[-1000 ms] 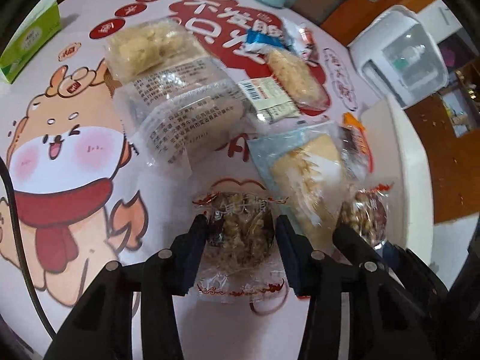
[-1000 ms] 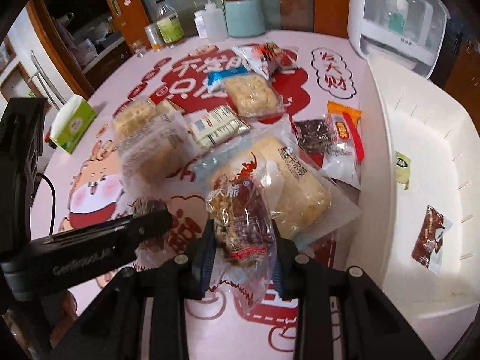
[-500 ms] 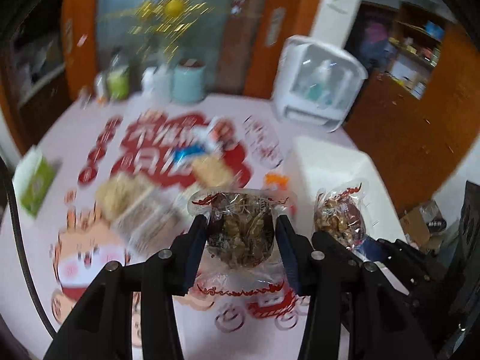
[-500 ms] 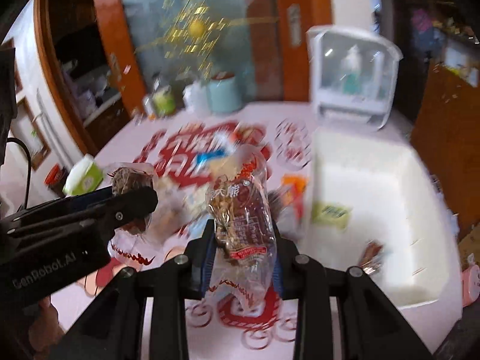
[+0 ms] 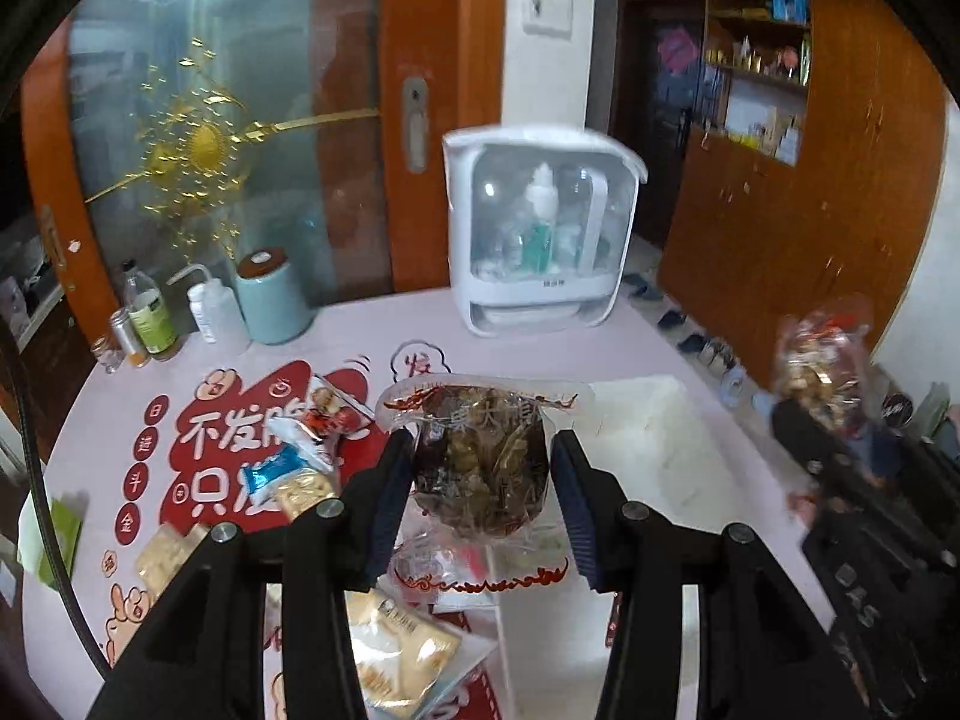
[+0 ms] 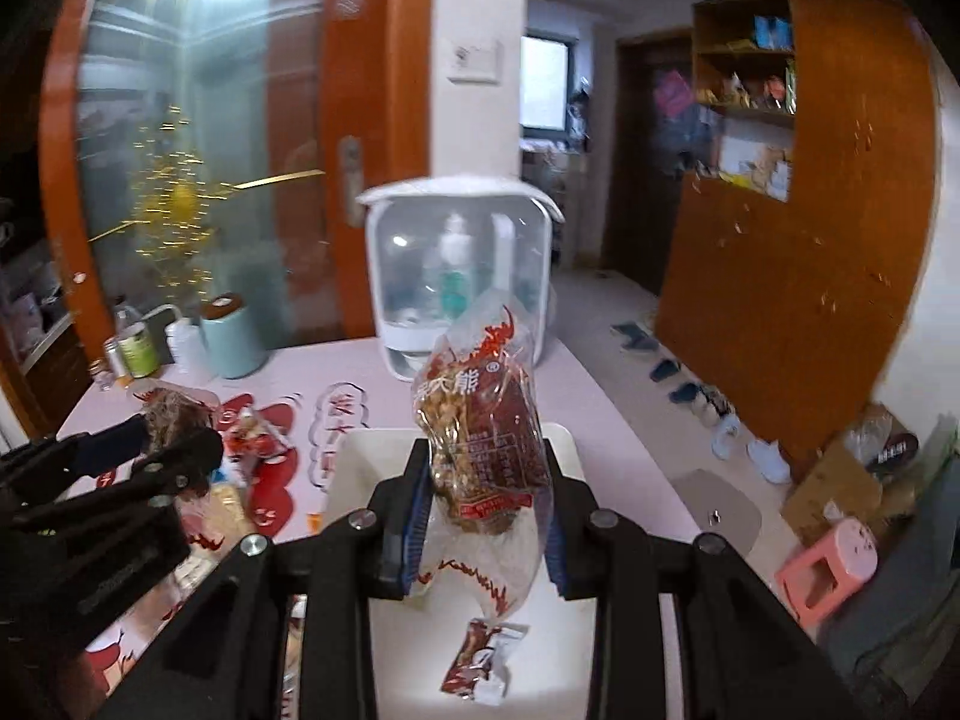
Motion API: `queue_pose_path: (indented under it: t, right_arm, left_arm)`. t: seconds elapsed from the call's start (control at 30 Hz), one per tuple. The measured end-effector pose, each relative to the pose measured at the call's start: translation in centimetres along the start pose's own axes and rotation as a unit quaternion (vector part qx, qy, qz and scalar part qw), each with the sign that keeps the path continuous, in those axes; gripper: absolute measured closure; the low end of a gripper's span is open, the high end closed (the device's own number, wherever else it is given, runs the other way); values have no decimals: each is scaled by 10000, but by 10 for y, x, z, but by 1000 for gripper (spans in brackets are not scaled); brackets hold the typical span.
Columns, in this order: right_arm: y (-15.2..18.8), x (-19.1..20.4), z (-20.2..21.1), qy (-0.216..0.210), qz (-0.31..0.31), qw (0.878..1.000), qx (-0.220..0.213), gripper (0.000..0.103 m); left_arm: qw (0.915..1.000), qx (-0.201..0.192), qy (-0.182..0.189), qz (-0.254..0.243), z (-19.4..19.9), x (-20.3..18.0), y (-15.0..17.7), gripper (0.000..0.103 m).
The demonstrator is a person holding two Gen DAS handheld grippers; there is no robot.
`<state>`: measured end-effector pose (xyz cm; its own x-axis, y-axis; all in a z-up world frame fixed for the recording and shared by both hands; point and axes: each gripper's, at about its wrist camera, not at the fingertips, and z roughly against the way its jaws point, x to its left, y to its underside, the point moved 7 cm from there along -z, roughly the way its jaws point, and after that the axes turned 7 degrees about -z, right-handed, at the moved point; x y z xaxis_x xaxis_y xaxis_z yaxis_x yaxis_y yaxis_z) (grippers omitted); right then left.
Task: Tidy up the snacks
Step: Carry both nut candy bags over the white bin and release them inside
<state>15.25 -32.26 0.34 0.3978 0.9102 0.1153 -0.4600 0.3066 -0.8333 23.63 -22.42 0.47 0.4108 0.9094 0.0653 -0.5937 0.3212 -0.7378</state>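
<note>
Several wrapped snacks (image 5: 300, 474) lie loose on the pink printed worktop (image 5: 372, 336). The left gripper (image 5: 483, 474) is clamped on a clear-wrapped dark nut cake (image 5: 480, 468), the right gripper (image 6: 486, 504) on a clear-and-red nut cake packet (image 6: 480, 450), both above the white plastic bin (image 6: 384, 450), which holds one small red-brown sachet (image 6: 480, 660). Mostly unsorted, I judge.
</note>
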Motion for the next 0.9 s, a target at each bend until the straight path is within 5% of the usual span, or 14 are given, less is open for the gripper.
queue_pose_path:
  t: [0.27,0.5,0.6,0.73,0.9]
  right_arm:
    - [54,-25,-80,331,-15,9945,997,70]
    - [89,-37,-103,376,-56,9885,1463,70]
    - [94,-35,-106,341,-121,9870,1564,67]
    - [91,-36,-104,580,-40,9883,1409,60]
    - [89,-36,-99,339,-272,9895,1376,47]
  left_arm:
    - [9960,843,123,-265,-98,-38,34,58]
    - [9919,1130,216,-541,-125,-49,61,56]
    - [9910,1160,278,-602,-126,-52,66,50]
    - [9924,1031,8,-677,-118,-47,67,15]
    - [9937,978,133,-534,-108,-32,65,15]
